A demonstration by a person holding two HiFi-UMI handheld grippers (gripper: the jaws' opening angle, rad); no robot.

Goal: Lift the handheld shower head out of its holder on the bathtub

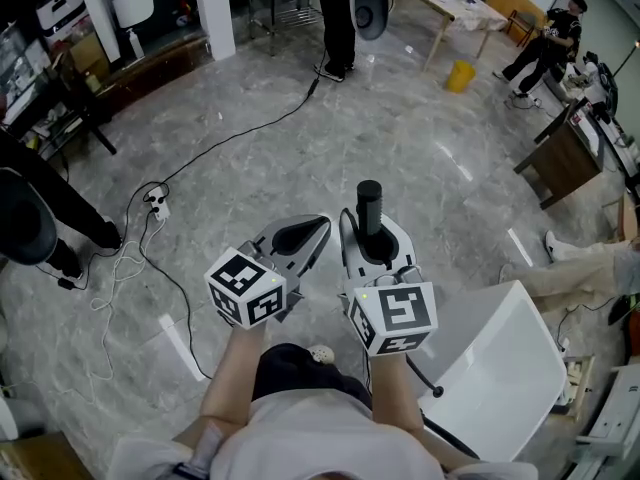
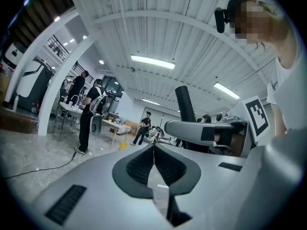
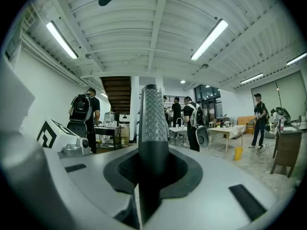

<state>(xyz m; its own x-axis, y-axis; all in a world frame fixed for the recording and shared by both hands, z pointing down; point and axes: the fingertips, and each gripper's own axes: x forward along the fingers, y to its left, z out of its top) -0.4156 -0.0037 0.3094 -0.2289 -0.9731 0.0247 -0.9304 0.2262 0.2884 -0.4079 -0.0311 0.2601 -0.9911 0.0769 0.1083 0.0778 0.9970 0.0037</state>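
Room: wide hall with a grey marble floor [image 1: 300, 138] and a white ribbed ceiling [image 3: 158, 28] hung with strip lights. I watch it from overhead and along both tools.
Right hand-held gripper [image 3: 152, 171]: clamped on the shower head, with both dark pads pressed against its shaft. I read the tool as pointing roughly level.
Task thing: dark cylindrical handheld shower head with a grey dotted face [image 3: 154, 123]. It stands upright between those jaws and rises well above them. From the head view I see it held over the floor, to the left of the bathtub and apart from it.
Left hand-held gripper [image 2: 154, 150]: jaws brought together, pads meeting at the tip with nothing between them. It sits just beside the right one.
Marker cubes: a white cube with black square markers sits at the back of each tool, the left cube [image 1: 245, 288] and the right cube [image 1: 392, 313].
Bathtub: white glossy bathtub [image 1: 500, 358], low at the right of the head view, near the right hand.
Cord: thin black cord [image 1: 425, 378] runs from under the right tool towards the tub side. I cannot tell what it joins.
Floor further out: long black cable [image 1: 240, 133] winds across to a white power strip [image 1: 157, 206].
Far end: small yellow bucket [image 1: 460, 75] stands just beside a wooden-legged tabletop under a white cloth [image 1: 455, 8]. One person in dark clothes [image 1: 338, 18] stands nearby, and another person in a cap [image 1: 548, 46] is at the right.
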